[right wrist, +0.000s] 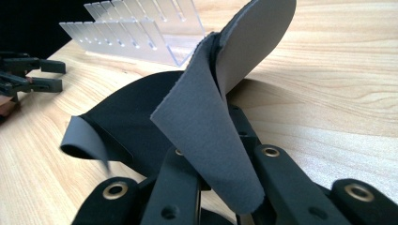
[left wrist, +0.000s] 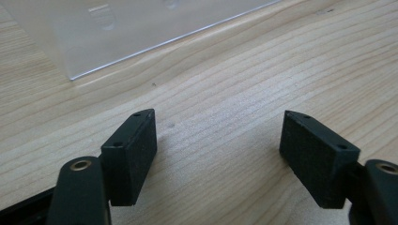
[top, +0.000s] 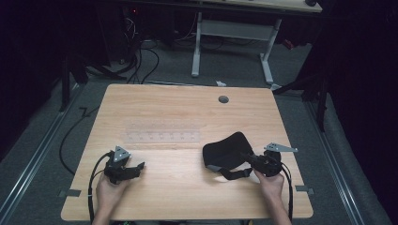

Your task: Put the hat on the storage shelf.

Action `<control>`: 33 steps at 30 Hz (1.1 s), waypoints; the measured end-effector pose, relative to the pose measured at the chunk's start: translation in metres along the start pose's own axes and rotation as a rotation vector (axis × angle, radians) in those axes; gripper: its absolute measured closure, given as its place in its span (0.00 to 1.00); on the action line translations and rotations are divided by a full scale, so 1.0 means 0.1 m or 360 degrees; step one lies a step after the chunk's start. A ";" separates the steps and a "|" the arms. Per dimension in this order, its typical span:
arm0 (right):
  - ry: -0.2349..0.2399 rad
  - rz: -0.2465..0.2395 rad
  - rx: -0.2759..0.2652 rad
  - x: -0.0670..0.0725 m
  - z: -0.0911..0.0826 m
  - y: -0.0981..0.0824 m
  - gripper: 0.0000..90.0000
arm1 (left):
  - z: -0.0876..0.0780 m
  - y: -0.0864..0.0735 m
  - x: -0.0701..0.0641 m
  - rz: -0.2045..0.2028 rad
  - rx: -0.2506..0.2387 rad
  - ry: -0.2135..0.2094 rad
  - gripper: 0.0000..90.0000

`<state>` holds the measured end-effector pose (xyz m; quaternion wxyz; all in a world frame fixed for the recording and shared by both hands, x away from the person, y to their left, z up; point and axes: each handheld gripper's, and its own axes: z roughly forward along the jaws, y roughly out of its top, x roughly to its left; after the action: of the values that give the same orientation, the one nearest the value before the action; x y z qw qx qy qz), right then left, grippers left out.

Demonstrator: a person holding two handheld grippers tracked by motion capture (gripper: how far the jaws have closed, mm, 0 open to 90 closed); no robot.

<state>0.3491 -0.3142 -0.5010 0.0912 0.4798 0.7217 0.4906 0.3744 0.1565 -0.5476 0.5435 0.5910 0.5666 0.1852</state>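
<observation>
A black fabric piece with a grey underside and a strap lies at the right of the wooden table. My right gripper is shut on its near edge. In the right gripper view the fabric curls up grey side out from between the jaws of that gripper. My left gripper rests at the table's left, open, with bare wood between its pads. A clear acrylic slotted rack lies flat at the table's middle, beyond both grippers.
A round cable hole sits near the far edge of the table. The rack's corner lies just ahead of the left jaws. The left gripper appears far left in the right gripper view. A white desk frame stands behind.
</observation>
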 end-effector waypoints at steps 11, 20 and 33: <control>0.0024 -0.0008 -0.0054 0.08 -0.13 0.02 0.95 | 0.00 0.00 -0.01 0.0000 0.0002 -0.0013 0.30; 0.0041 0.0000 -0.0077 0.17 -0.20 0.01 0.95 | 0.01 -0.02 -0.03 0.0013 0.0020 -0.0012 0.24; 0.0098 0.0004 -0.0131 0.39 -0.20 0.01 0.95 | -0.03 -0.05 -0.08 0.0055 0.0022 -0.0072 0.23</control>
<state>0.3173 -0.2965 -0.4773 0.0879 0.4611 0.7028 0.5346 0.3679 0.1500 -0.5476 0.5488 0.6085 0.5451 0.1772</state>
